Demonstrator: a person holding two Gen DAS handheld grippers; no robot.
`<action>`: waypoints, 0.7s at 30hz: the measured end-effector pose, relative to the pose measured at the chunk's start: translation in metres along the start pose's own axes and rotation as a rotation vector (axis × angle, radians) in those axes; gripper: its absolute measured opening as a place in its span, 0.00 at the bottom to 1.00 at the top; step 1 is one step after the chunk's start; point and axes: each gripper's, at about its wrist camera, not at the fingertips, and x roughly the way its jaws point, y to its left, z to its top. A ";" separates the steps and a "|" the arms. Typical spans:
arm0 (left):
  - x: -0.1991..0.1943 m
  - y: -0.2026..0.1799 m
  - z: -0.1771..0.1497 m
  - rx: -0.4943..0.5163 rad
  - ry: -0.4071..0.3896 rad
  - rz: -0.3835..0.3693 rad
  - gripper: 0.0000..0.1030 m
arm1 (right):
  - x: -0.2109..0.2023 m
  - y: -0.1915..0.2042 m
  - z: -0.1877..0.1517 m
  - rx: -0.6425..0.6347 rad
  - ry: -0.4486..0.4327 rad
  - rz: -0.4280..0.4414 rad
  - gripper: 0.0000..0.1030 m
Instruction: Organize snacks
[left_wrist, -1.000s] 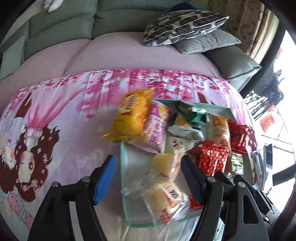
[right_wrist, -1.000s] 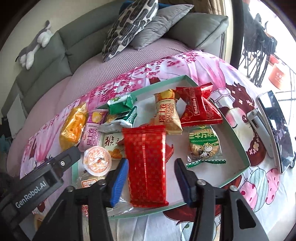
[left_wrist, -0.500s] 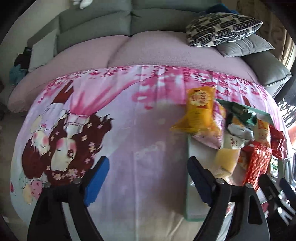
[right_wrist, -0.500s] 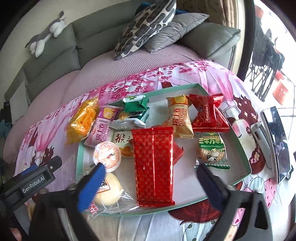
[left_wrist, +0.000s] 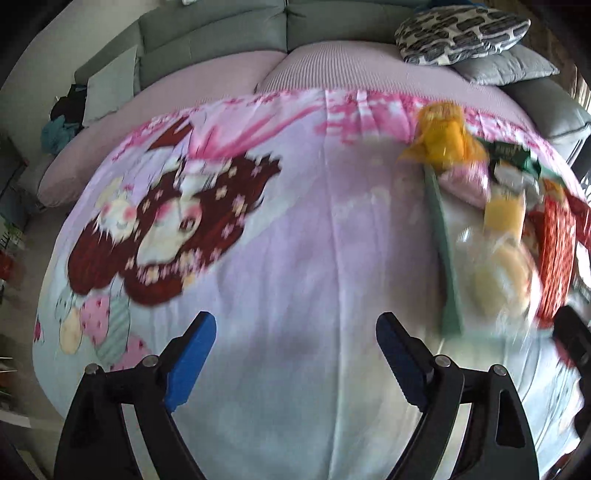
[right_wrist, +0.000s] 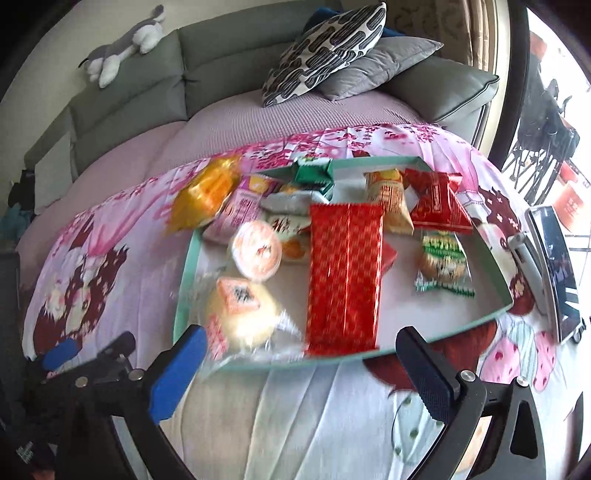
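Note:
A mint-green tray (right_wrist: 388, 354) on the pink cartoon cloth holds several snack packs: a long red pack (right_wrist: 345, 273), a wrapped bun (right_wrist: 242, 314), a jelly cup (right_wrist: 256, 249), a cookie pack (right_wrist: 443, 258). A yellow bag (right_wrist: 205, 192) leans over its far left rim. My right gripper (right_wrist: 299, 349) is open and empty, just in front of the tray's near rim. My left gripper (left_wrist: 295, 330) is open and empty over bare cloth, left of the tray (left_wrist: 448, 273); it also shows in the right wrist view (right_wrist: 61, 350).
A phone on a stand (right_wrist: 554, 258) sits right of the tray. Behind the cloth-covered surface is a grey-green sofa (right_wrist: 147, 88) with a patterned pillow (right_wrist: 325, 51) and a plush toy (right_wrist: 122, 44). The cloth (left_wrist: 258, 240) stretches wide to the left.
Both grippers pulled back from the tray. The right one opened wide and let go of the long red pack, which lies in the tray. The left swung leftward over bare cloth.

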 end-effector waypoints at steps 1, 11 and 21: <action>0.000 0.002 -0.006 0.003 0.011 0.008 0.86 | -0.003 0.001 -0.005 -0.005 -0.003 0.001 1.00; -0.009 0.013 -0.011 -0.015 -0.009 -0.007 0.86 | -0.007 0.012 -0.020 -0.050 0.008 -0.016 1.00; 0.003 0.013 -0.008 -0.008 0.026 -0.012 0.86 | 0.003 0.019 -0.020 -0.086 0.043 0.004 1.00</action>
